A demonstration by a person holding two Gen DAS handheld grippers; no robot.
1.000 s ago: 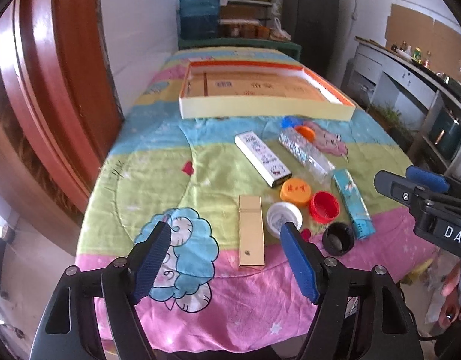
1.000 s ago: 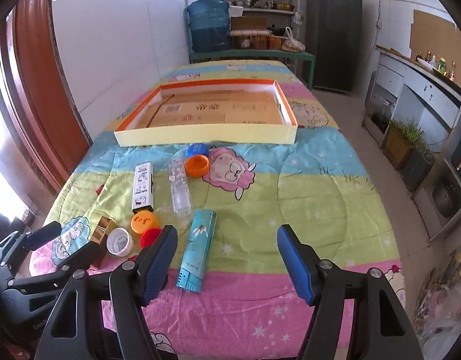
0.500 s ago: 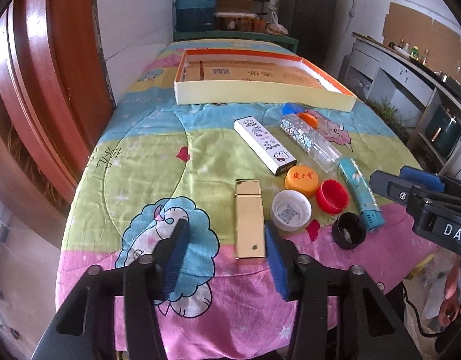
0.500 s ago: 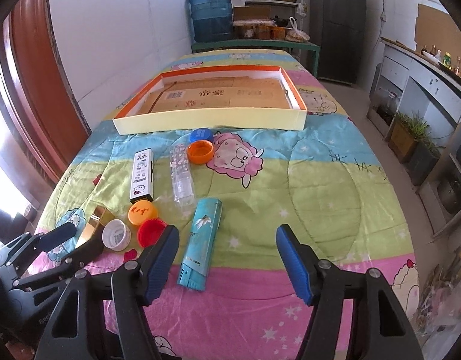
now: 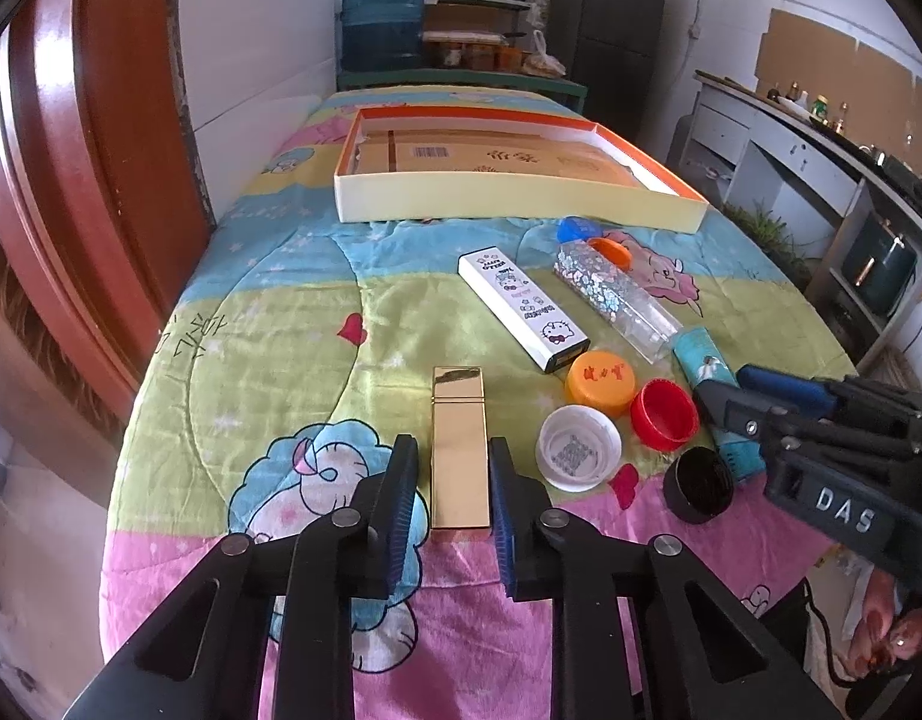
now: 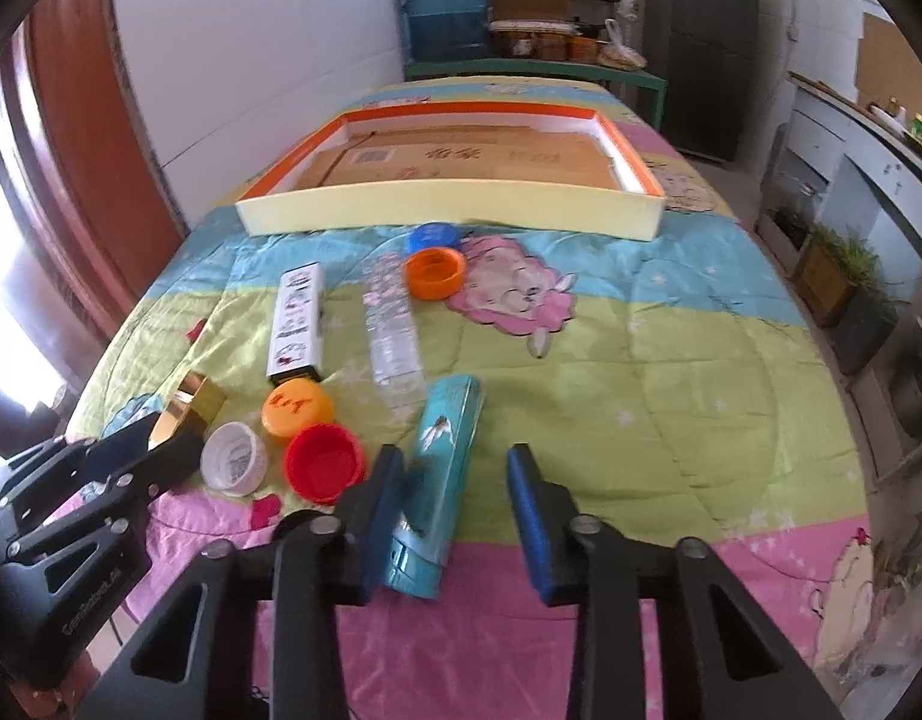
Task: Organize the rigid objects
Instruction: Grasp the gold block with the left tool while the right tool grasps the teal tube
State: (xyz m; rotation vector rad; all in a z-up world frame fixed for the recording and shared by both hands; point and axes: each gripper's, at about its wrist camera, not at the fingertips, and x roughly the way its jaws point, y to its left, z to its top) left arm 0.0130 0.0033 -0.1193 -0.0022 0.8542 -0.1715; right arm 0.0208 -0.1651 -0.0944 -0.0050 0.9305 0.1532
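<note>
A slim gold box (image 5: 458,420) lies on the quilt between the blue pads of my left gripper (image 5: 453,450). Its jaws are closing and the pads sit against the box's long sides. A teal box (image 6: 443,468) lies lengthwise between the jaws of my right gripper (image 6: 456,457), which are also closing. The left pad is at the box's edge and the right pad stands well clear of it. Farther back lie a white cartoon-printed box (image 5: 521,309) and a clear glittery box (image 5: 611,300).
Orange (image 5: 602,381), red (image 5: 665,414), white (image 5: 578,447) and black (image 5: 698,483) caps lie between the two grippers. An orange cap (image 6: 434,273) and a blue cap (image 6: 432,237) sit before the shallow yellow-walled tray (image 6: 449,207). A wooden door stands left; cabinets stand right.
Both grippers' jaws have narrowed. The left went from wide open to closing around the gold box. The right dropped a little and closed in on the teal box.
</note>
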